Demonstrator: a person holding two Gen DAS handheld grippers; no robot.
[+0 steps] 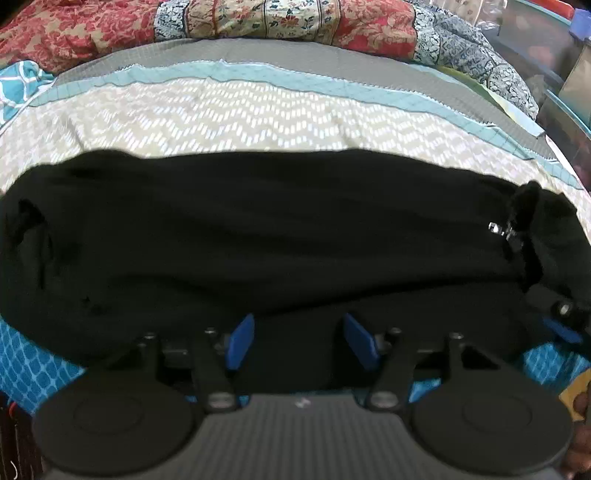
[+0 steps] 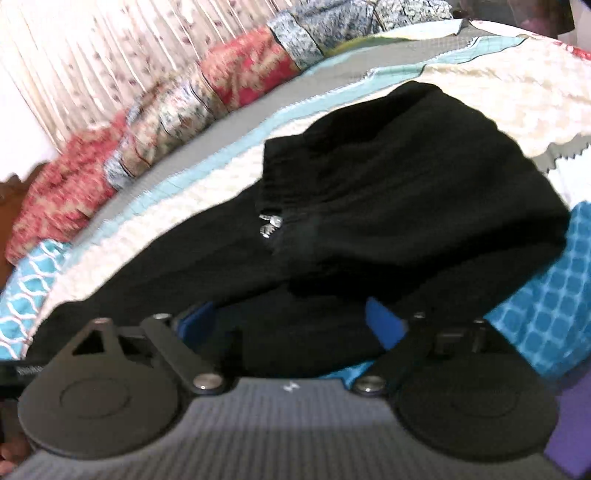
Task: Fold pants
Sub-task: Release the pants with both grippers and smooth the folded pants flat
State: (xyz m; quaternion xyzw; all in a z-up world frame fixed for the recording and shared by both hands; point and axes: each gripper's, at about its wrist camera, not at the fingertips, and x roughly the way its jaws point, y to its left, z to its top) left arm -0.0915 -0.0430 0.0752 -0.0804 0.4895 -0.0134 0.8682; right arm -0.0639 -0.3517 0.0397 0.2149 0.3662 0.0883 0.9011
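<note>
The black soft-fabric pants [image 1: 266, 229] lie on the quilted bedspread with cream chevron, grey and teal bands [image 1: 221, 122], their long axis running side to side across the left wrist view, from nine o'clock to three o'clock. The gathered waistband end with small silver drawstring tips [image 1: 496, 228] sits toward three o'clock; the other end reaches the picture's nine o'clock edge.

The left gripper with blue pads [image 1: 298, 341] stands partly open at the six o'clock edge of the cloth. Black fabric lies between and under its pads, but I cannot tell whether they press on it. The right gripper [image 2: 291, 325], also blue-padded, is spread wide over the near edge of the pants [image 2: 388, 206], with dark cloth in the gap and neither pad seen pinching it.

The pants look doubled lengthwise, rumpled, with soft folds and a ribbed waistband. A red-floral patchwork quilt [image 1: 92, 33] is bunched along twelve o'clock.
</note>
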